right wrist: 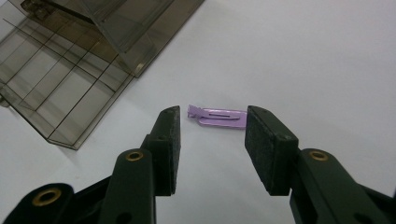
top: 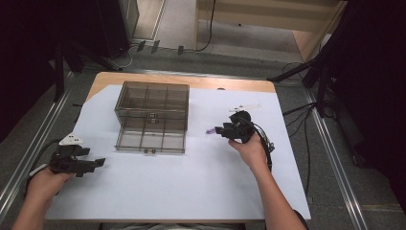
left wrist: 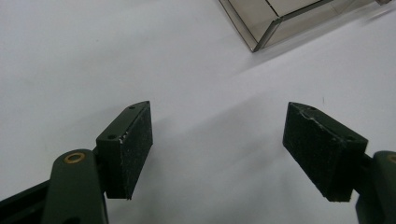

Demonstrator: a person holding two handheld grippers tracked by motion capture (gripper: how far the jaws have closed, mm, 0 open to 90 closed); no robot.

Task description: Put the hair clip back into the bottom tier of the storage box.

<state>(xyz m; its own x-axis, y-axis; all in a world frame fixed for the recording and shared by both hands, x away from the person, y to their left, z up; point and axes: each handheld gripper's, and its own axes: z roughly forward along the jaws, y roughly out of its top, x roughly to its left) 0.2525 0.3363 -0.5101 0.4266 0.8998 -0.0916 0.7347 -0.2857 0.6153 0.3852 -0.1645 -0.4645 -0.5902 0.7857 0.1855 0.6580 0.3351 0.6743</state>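
In the high view, the person's two forearms enter from the bottom edge. The left gripper [top: 79,163] sits at the lower left of the frame, held low over the white sheet [top: 191,191] that covers the table; in the left gripper view its jaws stand wide apart with nothing but bare sheet between them, so it is released. A corner of the box shows at the top of that view, well apart from the jaws.

Right of centre in the high view, the right gripper [top: 221,130] points toward the left of the frame. Its jaws are spread, and in the right gripper view the purple clip [right wrist: 217,116] lies flat on the sheet just beyond the tips, in line with the gap between them; the pads do not press on it. In the high view the clip [top: 211,130] shows as a small purple spot just left of the gripper.

Farther up, the smoky clear compartment box [top: 152,117] sits open at centre left, its divided tray toward the person.

A white gripper plate [top: 245,107] shows just above the right gripper.
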